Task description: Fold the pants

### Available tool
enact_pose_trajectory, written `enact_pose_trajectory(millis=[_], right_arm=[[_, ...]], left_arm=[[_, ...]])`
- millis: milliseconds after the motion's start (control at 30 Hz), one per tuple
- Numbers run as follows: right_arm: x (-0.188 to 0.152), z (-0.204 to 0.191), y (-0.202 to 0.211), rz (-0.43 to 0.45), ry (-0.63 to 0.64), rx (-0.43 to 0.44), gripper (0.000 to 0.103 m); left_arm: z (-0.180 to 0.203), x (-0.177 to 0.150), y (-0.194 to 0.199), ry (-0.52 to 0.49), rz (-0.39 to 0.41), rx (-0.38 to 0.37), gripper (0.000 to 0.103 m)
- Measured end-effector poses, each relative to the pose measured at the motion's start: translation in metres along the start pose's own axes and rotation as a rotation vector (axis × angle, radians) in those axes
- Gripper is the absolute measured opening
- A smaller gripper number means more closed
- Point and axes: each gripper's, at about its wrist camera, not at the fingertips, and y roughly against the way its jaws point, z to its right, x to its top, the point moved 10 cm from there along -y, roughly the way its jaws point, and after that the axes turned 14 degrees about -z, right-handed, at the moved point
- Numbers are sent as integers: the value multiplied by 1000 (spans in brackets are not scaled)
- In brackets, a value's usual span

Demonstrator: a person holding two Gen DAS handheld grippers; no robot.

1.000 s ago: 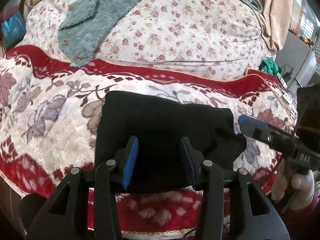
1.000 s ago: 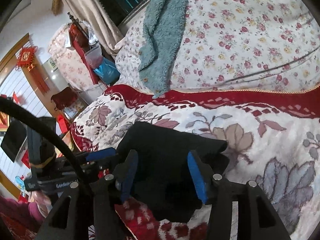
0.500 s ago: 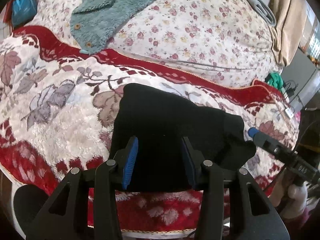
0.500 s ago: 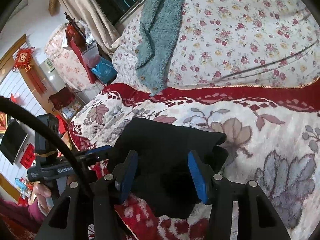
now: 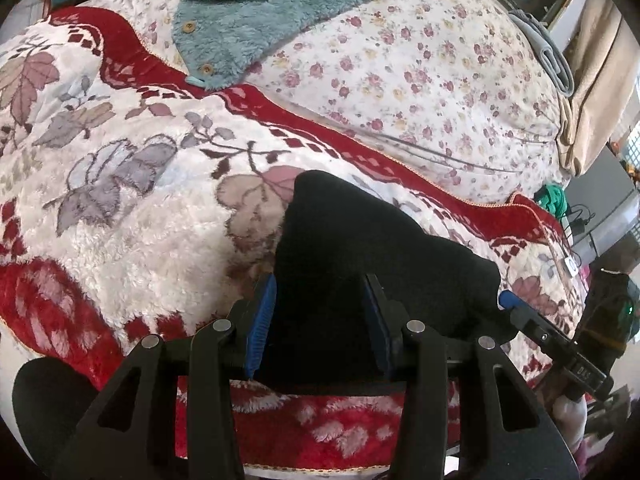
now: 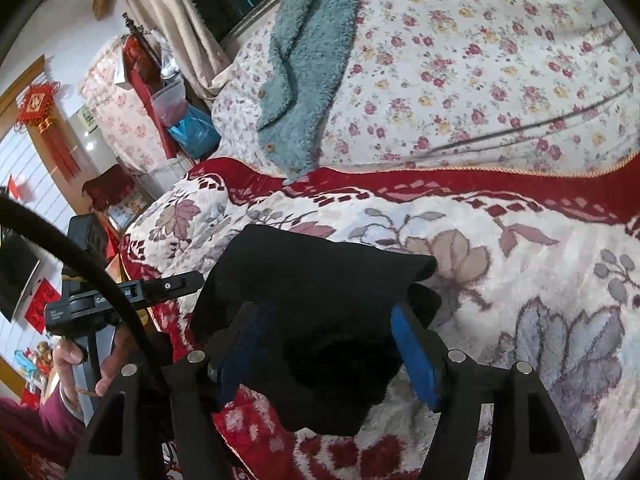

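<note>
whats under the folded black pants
The black pants lie on the red and white floral blanket, which shows all around them. The patch of blanket directly beneath is covered, so anything there cannot be seen.

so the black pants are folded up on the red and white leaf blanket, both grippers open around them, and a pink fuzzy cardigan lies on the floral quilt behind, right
One thing is off: the fuzzy cardigan is teal, not pink, as the left wrist view shows, buttons and all. The rest holds: the black pants lie folded on the red and white leaf blanket, the left gripper and right gripper stand open around them, and the cardigan lies on the floral quilt behind.
</note>
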Motion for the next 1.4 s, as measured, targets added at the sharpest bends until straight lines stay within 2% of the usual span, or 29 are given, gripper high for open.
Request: enact_pose_trajectory(millis=[200,433,633,733,933,1200,1300,1400], right_arm=[[6,-11,2,28,49,-11,66],[1,-16,-7,9,128,-94,66],[7,-4,-4,18,41,-47,66],[6,5,-5,15,-30,-19,83],[-2,17,-14,-22,-90,-33,83],[-8,32,-19,-39,-187,22,86],[-10,31,-24,-53,-202,55,87],[-12,28,-34,-78,-207,75,88]], left_arm=[[7,3,-7,-32,6,50,44],[6,9,-7,-64,27,99,44],[1,13,-9,-58,23,99,47],[2,16,-10,-62,26,101,47],[3,17,-13,-64,24,97,52],[1,20,-22,-74,11,101,52],[-1,22,-24,-81,14,81,64],[1,22,-31,-95,-12,39,66]])
